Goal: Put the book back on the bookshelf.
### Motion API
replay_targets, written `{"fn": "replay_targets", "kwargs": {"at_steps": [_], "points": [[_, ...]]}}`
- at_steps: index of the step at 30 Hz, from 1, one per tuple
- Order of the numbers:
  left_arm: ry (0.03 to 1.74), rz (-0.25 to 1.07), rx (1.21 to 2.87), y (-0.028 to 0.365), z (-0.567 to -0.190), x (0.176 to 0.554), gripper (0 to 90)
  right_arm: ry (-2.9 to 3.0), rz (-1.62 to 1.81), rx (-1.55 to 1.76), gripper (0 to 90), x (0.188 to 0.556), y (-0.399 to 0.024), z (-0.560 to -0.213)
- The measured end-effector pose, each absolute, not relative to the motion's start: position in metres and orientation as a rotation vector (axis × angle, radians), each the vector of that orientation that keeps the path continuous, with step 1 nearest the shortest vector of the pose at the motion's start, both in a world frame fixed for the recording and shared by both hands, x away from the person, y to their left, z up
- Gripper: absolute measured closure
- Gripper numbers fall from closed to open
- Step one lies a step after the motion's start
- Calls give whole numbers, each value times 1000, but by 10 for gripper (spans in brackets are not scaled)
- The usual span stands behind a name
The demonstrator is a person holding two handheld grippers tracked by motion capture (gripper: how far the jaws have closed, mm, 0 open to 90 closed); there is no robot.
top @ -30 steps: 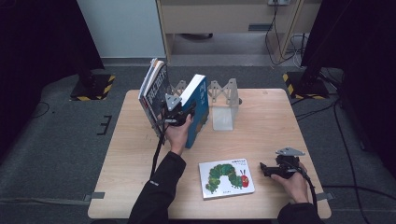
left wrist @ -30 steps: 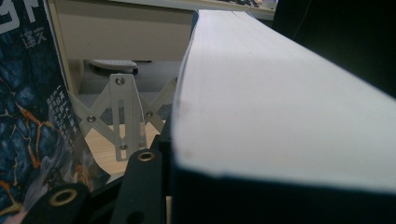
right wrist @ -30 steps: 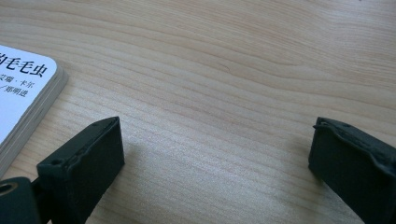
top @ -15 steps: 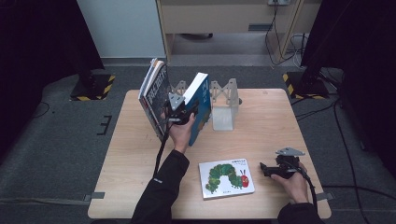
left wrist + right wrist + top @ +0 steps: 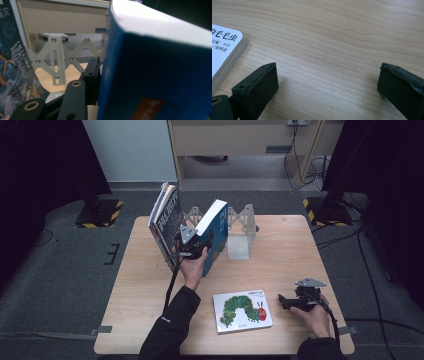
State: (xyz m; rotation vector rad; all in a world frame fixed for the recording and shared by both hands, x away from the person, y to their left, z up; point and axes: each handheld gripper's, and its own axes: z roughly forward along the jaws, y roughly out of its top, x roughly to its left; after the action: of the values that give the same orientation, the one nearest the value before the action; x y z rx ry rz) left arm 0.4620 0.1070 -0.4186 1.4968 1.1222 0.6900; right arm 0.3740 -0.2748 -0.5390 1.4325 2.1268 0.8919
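Risk lies with the blue book [image 5: 216, 232], pinched upright by the left gripper [image 5: 196, 243] beside the white rack [image 5: 240, 227]: tilted, it could topple onto the leaning books [image 5: 167, 220].

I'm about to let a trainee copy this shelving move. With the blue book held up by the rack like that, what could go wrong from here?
1. The blue book is tilted in the left tongs; released so, it may topple off the white rack.
2. The dark book leans beside it; a nudge might tip it off the table.
3. The right tongs rest open near the caterpillar book, too far to help.
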Motion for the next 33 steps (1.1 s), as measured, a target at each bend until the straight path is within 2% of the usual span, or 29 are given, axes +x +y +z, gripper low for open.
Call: {"fn": "replay_targets", "kwargs": {"at_steps": [12, 20, 33], "points": [[1170, 723, 1470, 101, -418, 471, 578, 2127, 892, 1433, 34, 374, -275, -539], [1160, 697, 1459, 99, -419, 480, 567, 2128, 892, 1433, 33, 374, -275, -539], [1149, 674, 1468, 110, -425, 454, 557, 2131, 894, 1424, 33, 373, -274, -539]]}}
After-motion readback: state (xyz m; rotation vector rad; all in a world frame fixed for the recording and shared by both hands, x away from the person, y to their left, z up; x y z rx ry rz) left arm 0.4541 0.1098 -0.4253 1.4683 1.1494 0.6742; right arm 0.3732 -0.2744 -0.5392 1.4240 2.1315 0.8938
